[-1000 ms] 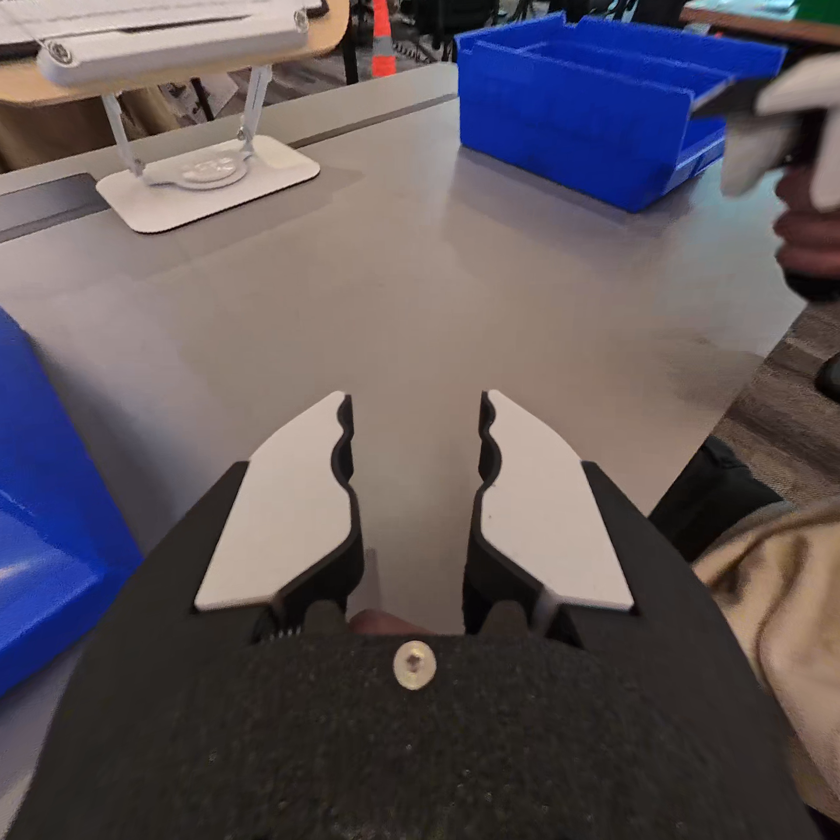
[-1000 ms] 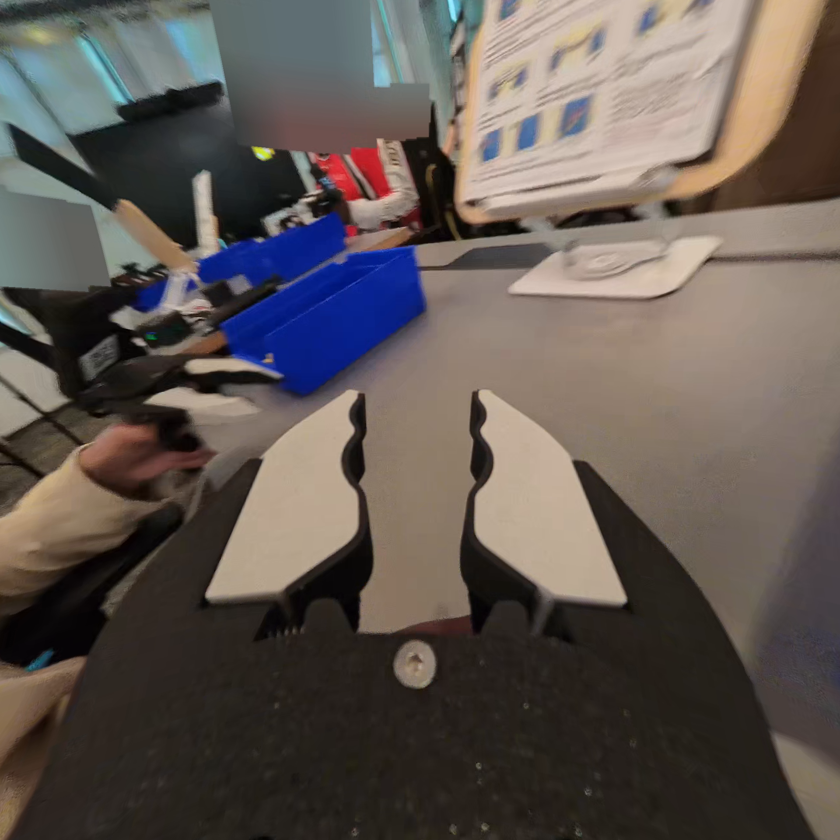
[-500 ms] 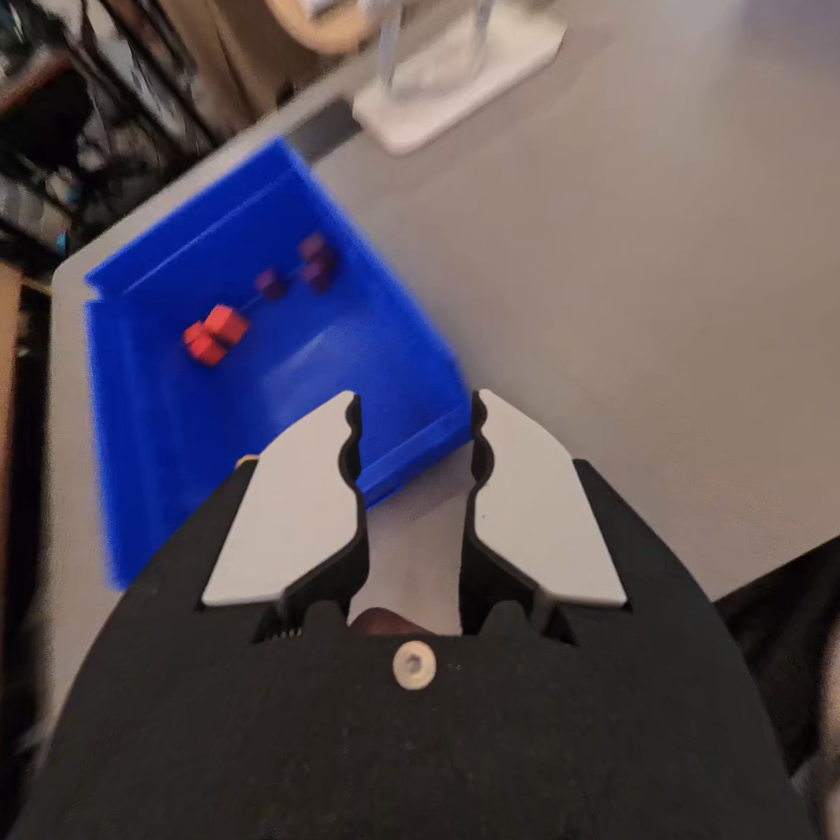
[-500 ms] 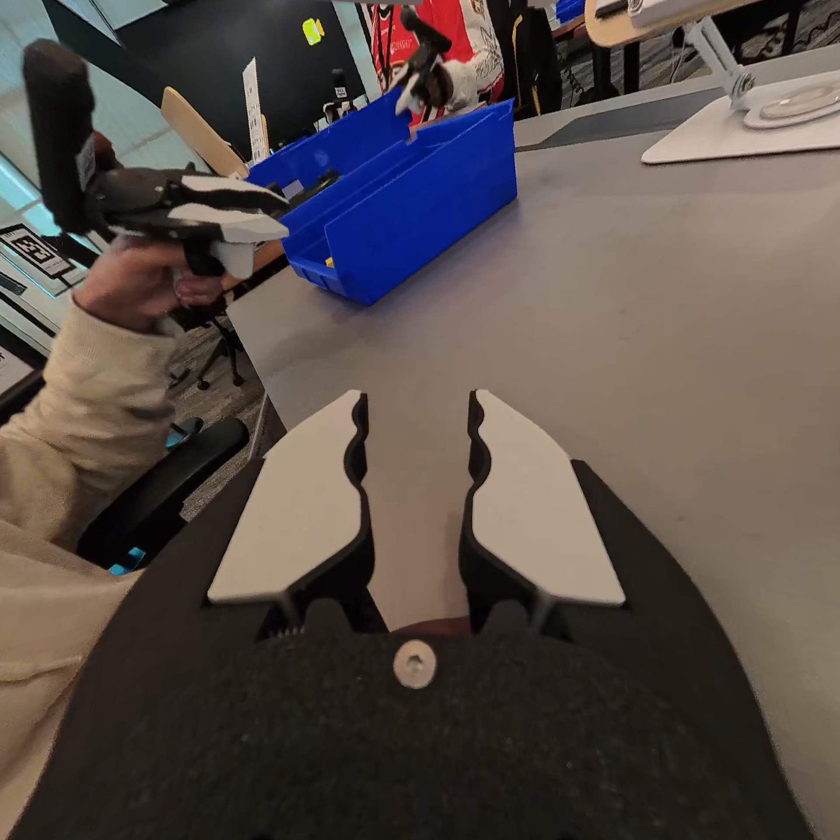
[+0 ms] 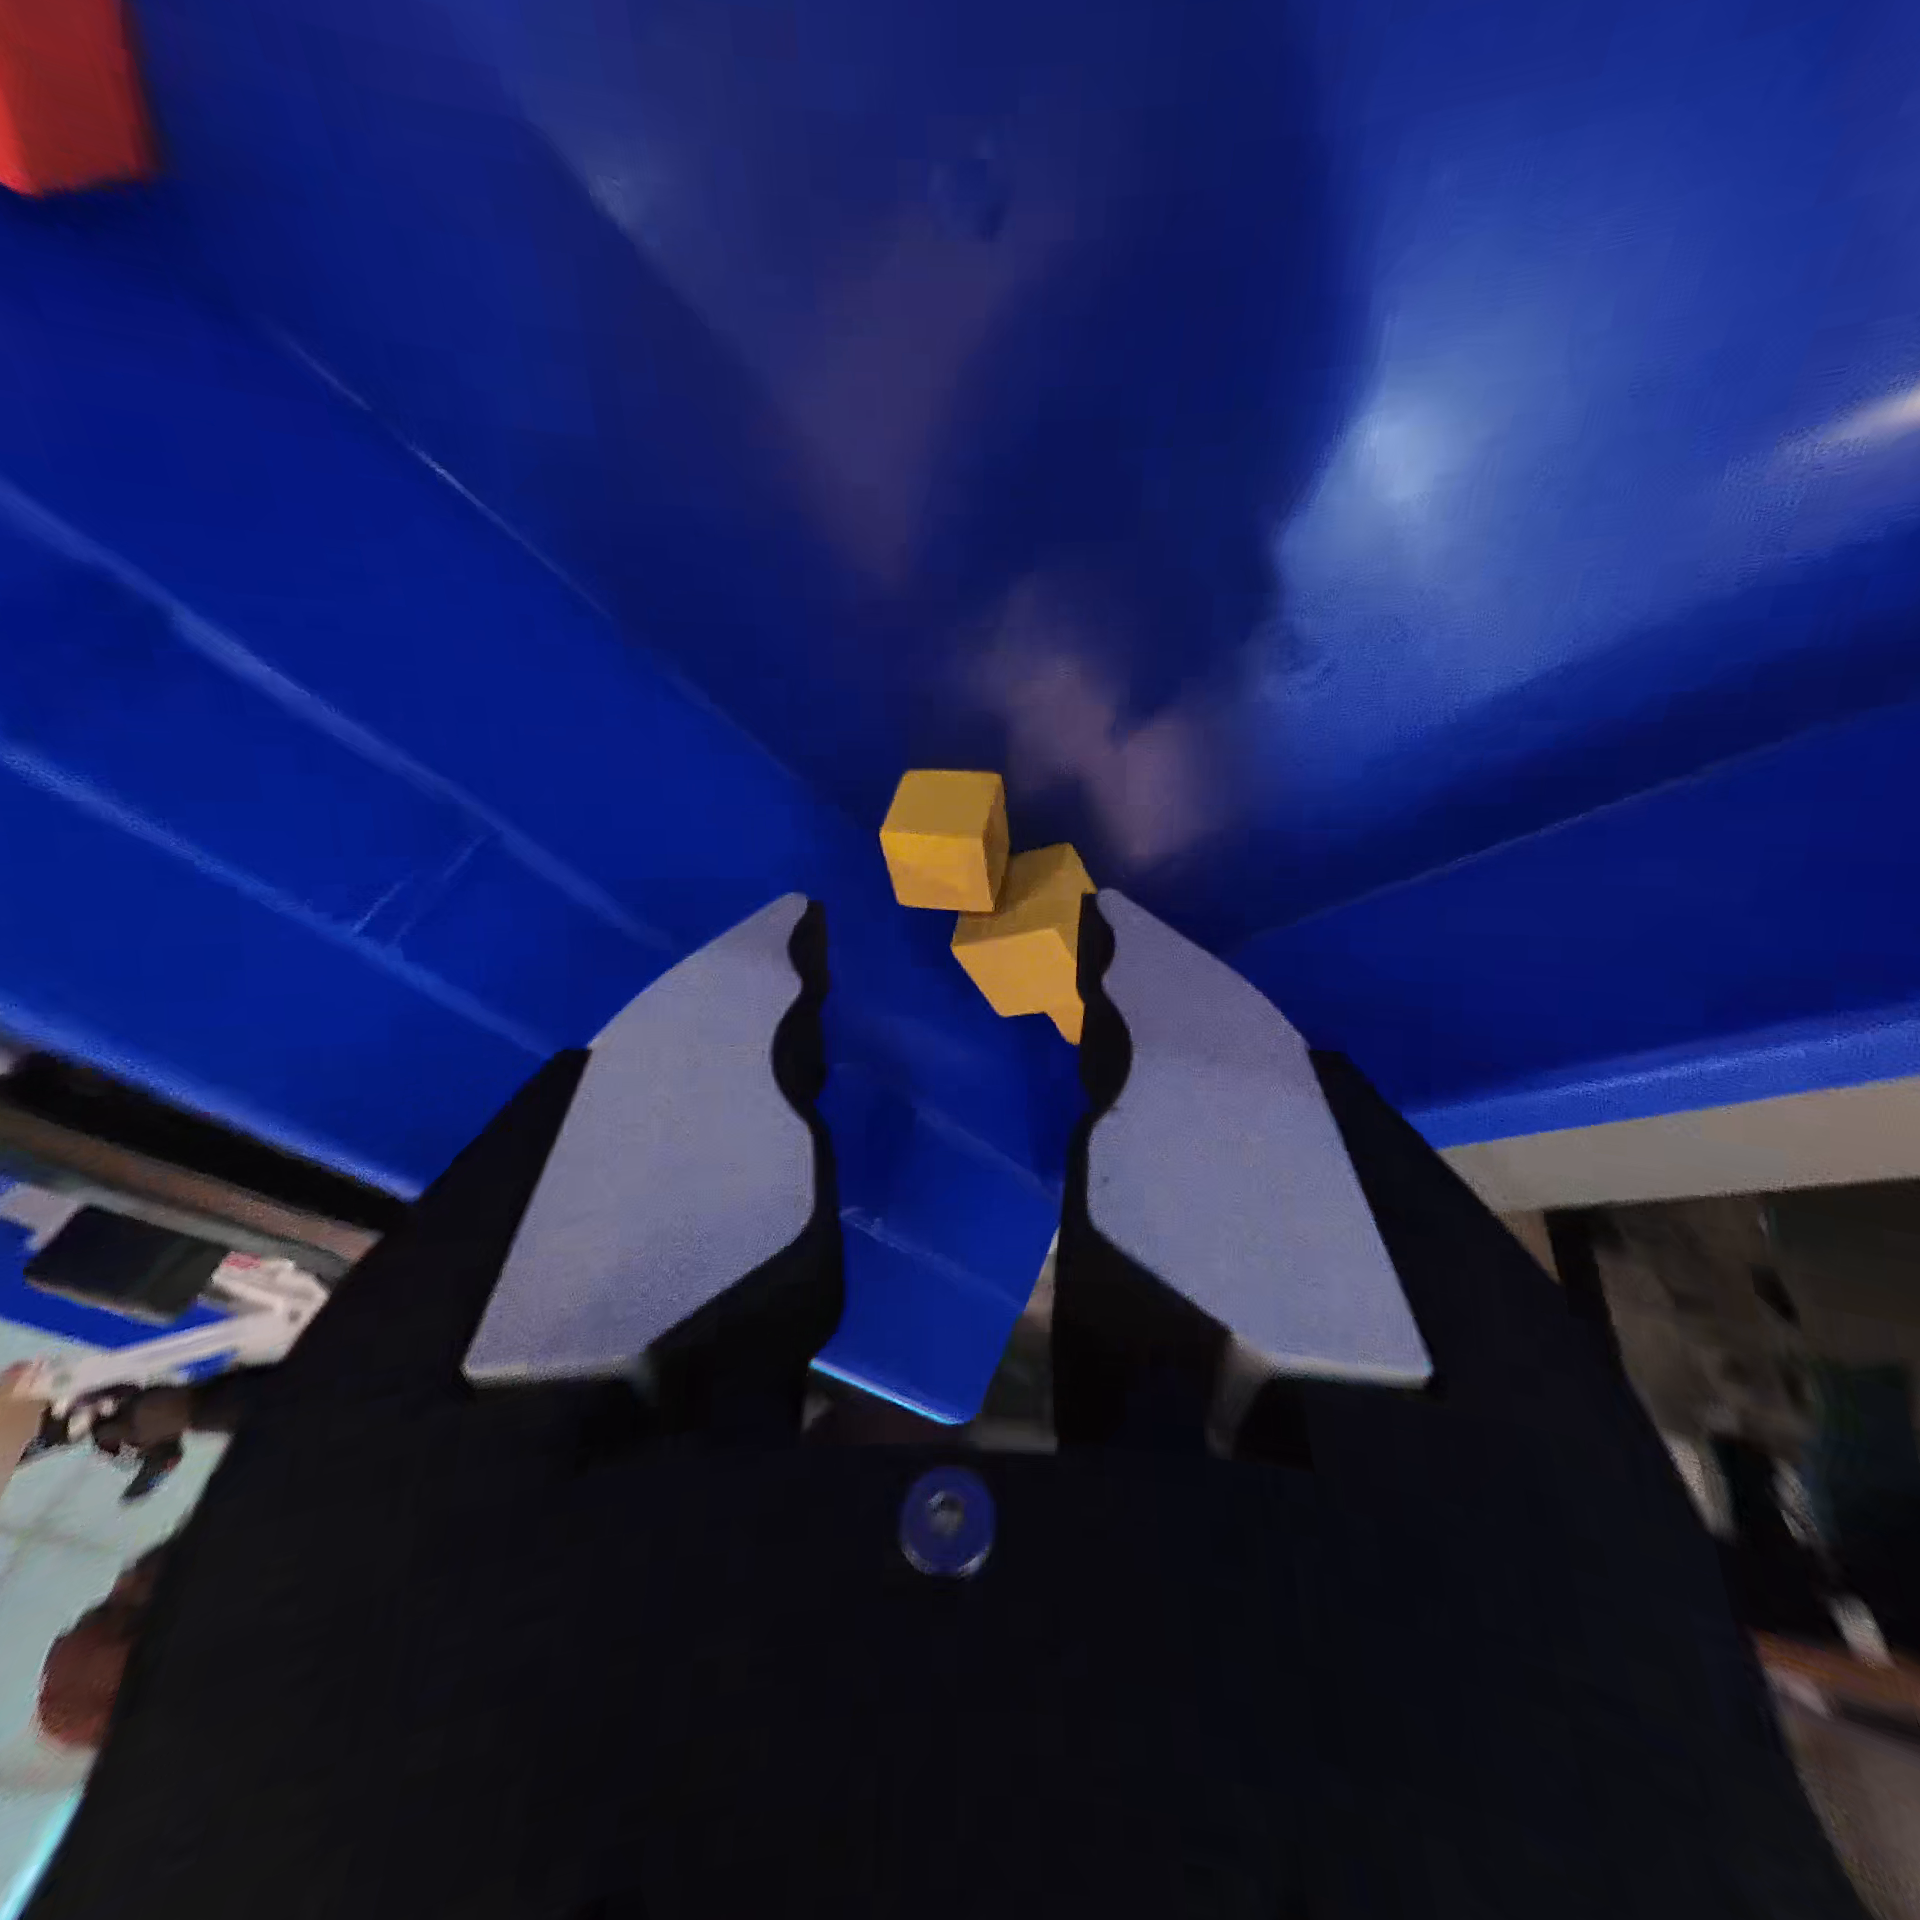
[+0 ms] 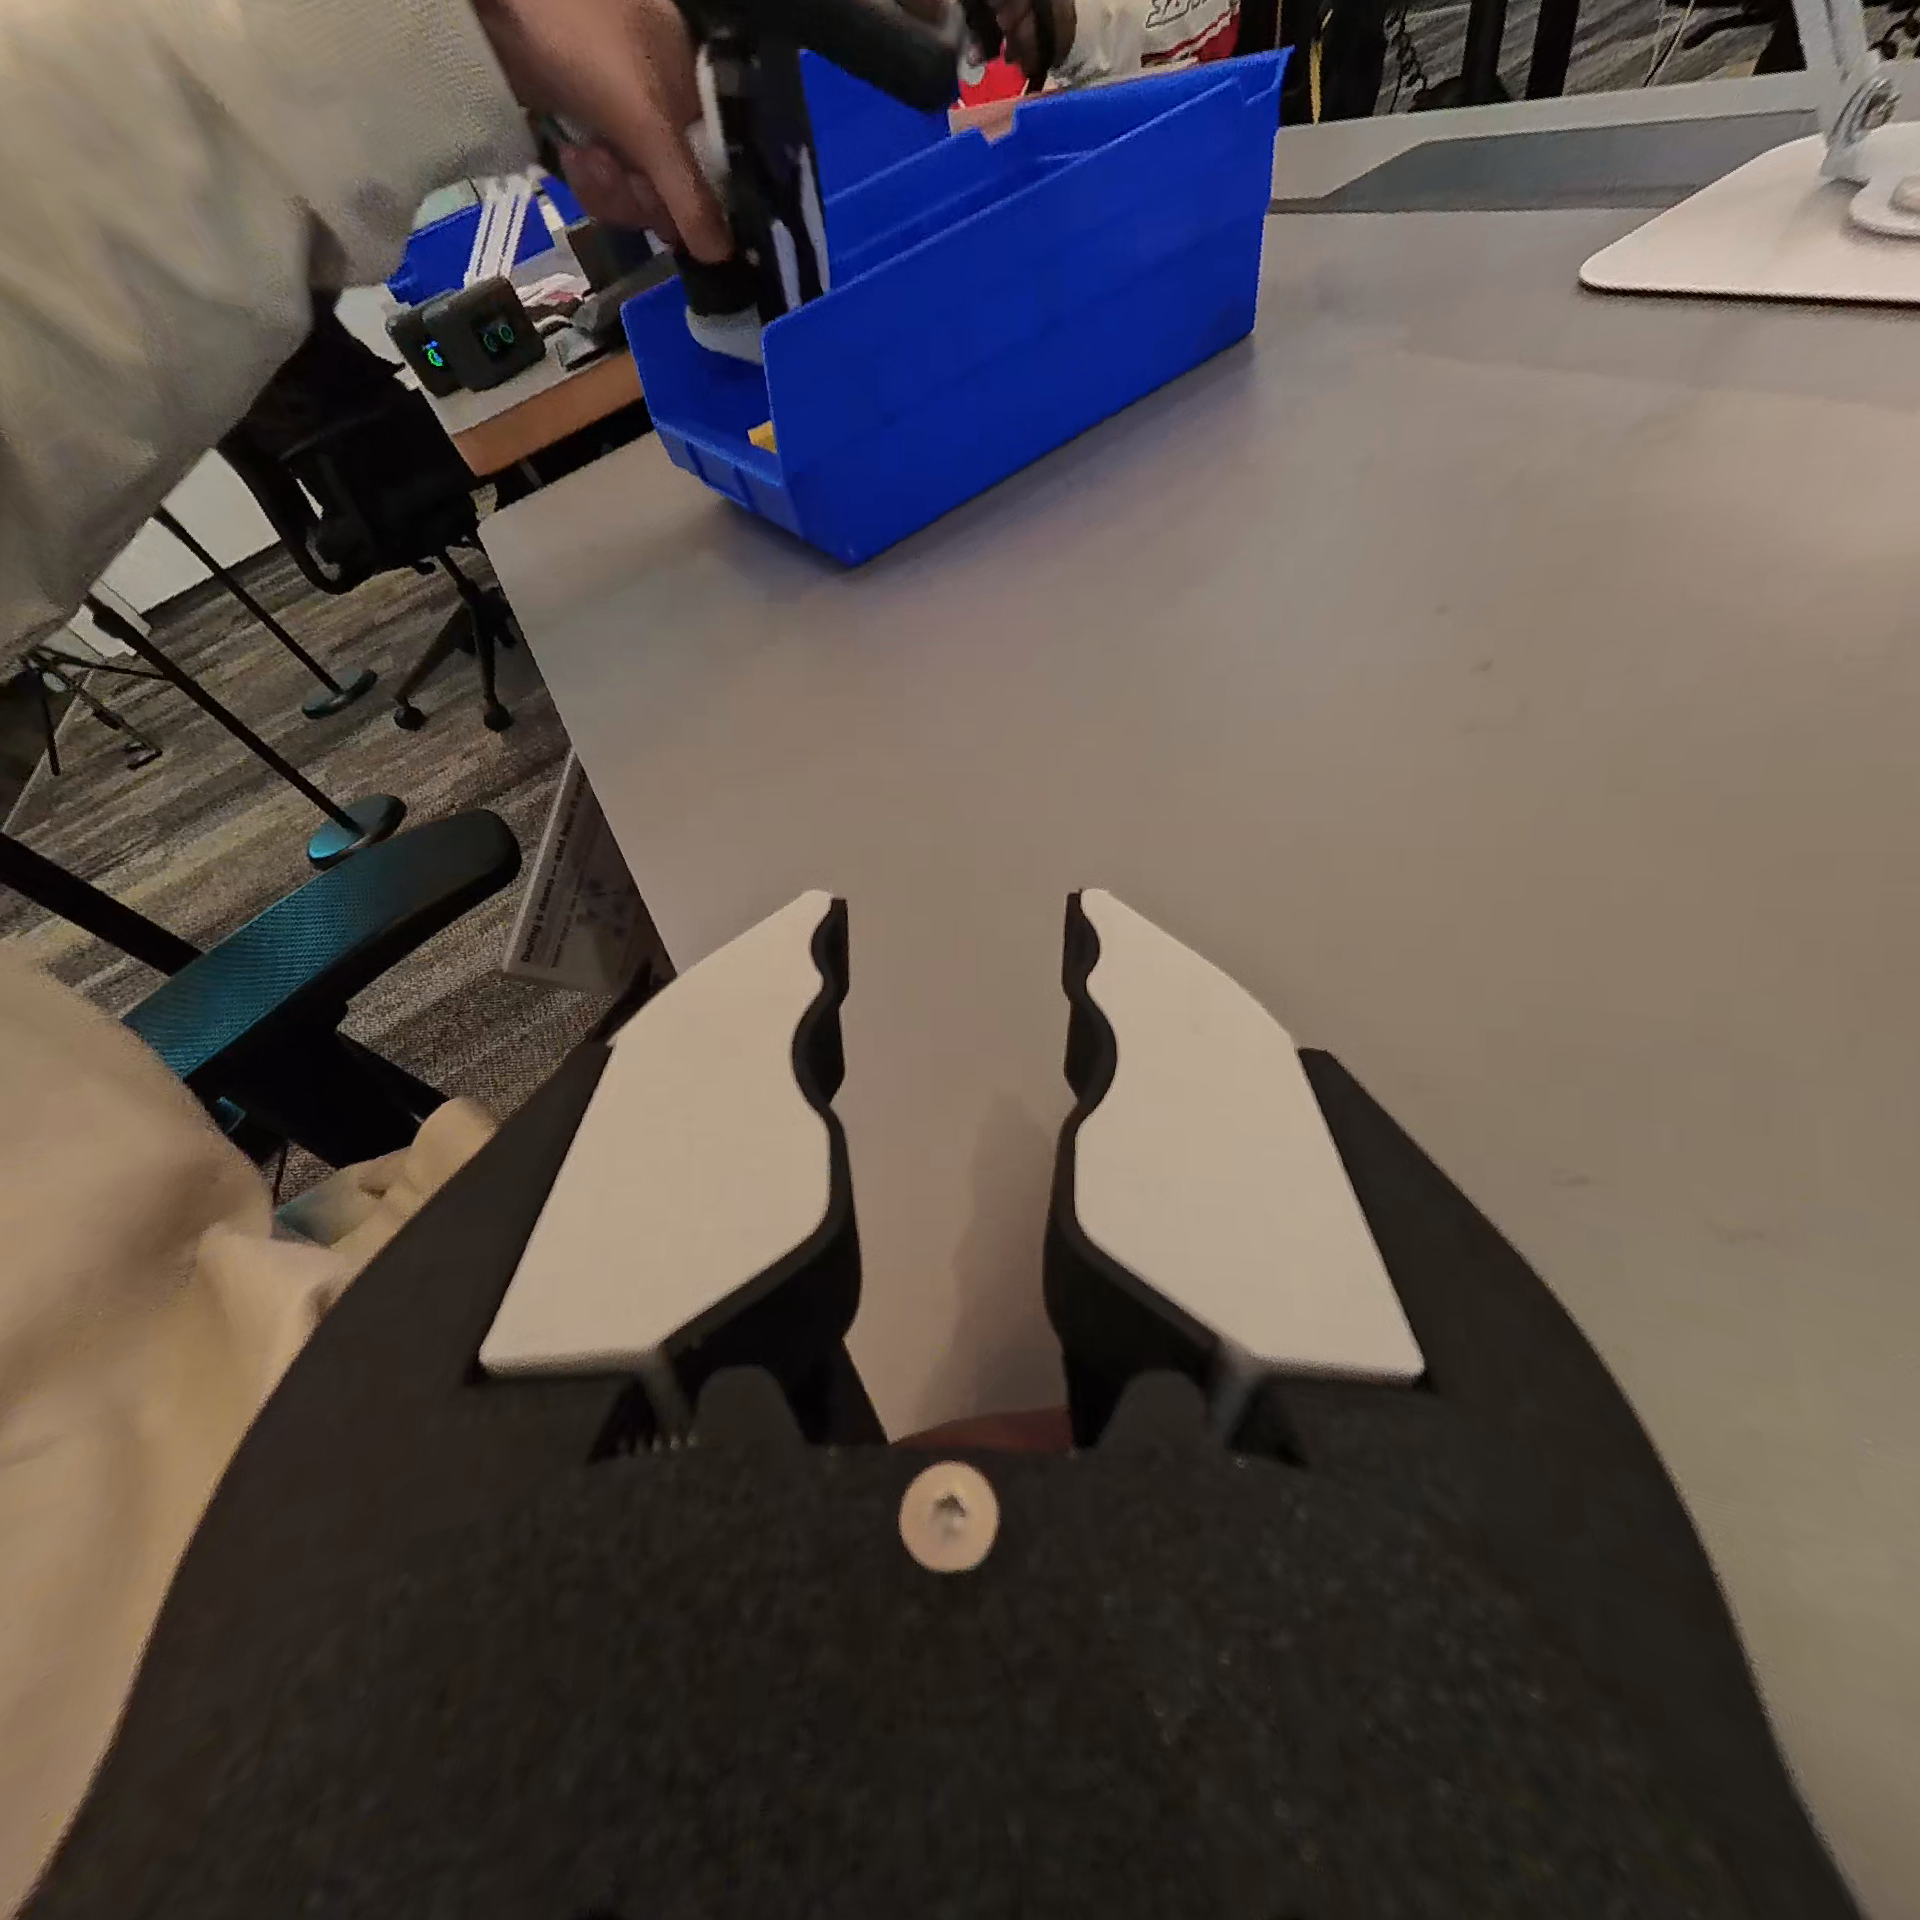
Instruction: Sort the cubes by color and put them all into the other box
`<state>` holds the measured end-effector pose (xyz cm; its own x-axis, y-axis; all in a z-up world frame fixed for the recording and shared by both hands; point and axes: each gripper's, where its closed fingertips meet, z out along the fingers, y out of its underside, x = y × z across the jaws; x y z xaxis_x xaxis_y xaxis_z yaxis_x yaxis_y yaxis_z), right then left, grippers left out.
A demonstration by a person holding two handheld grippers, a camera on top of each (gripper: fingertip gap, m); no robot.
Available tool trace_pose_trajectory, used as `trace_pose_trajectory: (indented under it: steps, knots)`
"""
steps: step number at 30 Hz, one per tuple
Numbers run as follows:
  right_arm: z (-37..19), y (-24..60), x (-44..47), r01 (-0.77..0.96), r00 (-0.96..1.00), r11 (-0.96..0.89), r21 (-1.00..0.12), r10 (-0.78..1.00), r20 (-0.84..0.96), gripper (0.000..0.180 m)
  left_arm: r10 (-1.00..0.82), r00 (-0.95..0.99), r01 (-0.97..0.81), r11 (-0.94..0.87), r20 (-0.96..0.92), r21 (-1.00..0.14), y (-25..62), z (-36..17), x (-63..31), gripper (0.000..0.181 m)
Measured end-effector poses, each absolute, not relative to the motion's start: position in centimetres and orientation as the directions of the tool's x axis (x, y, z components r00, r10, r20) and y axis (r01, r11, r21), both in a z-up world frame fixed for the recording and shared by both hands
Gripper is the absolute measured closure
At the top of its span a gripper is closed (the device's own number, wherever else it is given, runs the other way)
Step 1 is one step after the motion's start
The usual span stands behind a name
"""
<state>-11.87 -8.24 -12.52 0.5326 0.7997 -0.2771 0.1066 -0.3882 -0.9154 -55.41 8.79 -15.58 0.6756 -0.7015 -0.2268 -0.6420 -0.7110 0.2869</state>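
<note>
The blue box (image 5: 1351,436) is glossy, smooth plastic; inside it the yellow cubes (image 5: 943,854) look matt. The grey desk (image 6: 1351,727) beneath the box is smooth and matt.

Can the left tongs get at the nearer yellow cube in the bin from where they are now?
Probably yes. The left tongs are open inside the blue bin, and the nearer yellow cube sits at their tips with nothing between. The second yellow cube touches it and may get nudged.

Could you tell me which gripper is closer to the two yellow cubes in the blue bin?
The left. The left gripper is inside the blue bin, open, its fingertips right at the yellow cubes. The right gripper hovers open over bare table, well short of the bin.
</note>
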Motion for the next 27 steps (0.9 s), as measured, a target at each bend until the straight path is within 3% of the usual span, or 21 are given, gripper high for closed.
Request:
trace_pose_trajectory:
  steps: [4, 8, 11, 14, 17, 20, 23, 25, 27]
  knots:
    - [-12.3, -8.2, -11.3, 0.100, 0.533, -0.383, -0.918, 0.800, -0.276, 0.141, -0.708, 0.686, -0.584, -0.675, -0.171, 0.452, 8.4, -17.1, -56.6, 0.134]
    - [-12.0, -7.8, -10.7, 0.087, 0.540, -0.387, -0.918, 0.793, -0.283, 0.141, -0.694, 0.704, -0.561, -0.671, -0.147, 0.485, 8.7, -18.4, -56.6, 0.157]
    - [-12.0, -7.7, -10.5, 0.082, 0.540, -0.392, -0.916, 0.790, -0.290, 0.141, -0.692, 0.708, -0.558, -0.668, -0.137, 0.492, 8.4, -18.3, -56.5, 0.159]
    - [-12.0, -7.7, -10.5, 0.087, 0.543, -0.385, -0.919, 0.792, -0.280, 0.142, -0.703, 0.698, -0.601, -0.678, -0.136, 0.424, 8.4, -17.2, -55.8, 0.159]
    - [-11.8, -7.7, -10.4, 0.086, 0.553, -0.376, -0.923, 0.788, -0.270, 0.142, -0.692, 0.705, -0.665, -0.721, -0.152, 0.195, 9.4, -14.7, -53.8, 0.159]
    - [-11.5, -7.4, -9.9, 0.071, 0.564, -0.369, -0.927, 0.781, -0.268, 0.143, -0.663, 0.732, -0.681, -0.708, -0.154, -0.189, 10.6, -11.1, -50.8, 0.159]
    - [-11.0, -6.9, -9.3, 0.033, 0.567, -0.379, -0.925, 0.769, -0.295, 0.143, -0.696, 0.717, -0.566, -0.557, -0.030, -0.607, 9.6, -7.0, -46.4, 0.159]
    - [-10.6, -6.4, -9.1, -0.031, 0.544, -0.417, -0.908, 0.755, -0.365, 0.143, -0.743, 0.669, -0.449, -0.430, 0.024, -0.784, 7.9, -4.7, -44.1, 0.159]
    - [-10.1, -6.0, -9.3, -0.113, 0.482, -0.488, -0.865, 0.735, -0.478, 0.143, -0.803, 0.595, -0.369, -0.306, 0.030, -0.878, 5.8, -3.4, -42.2, 0.159]
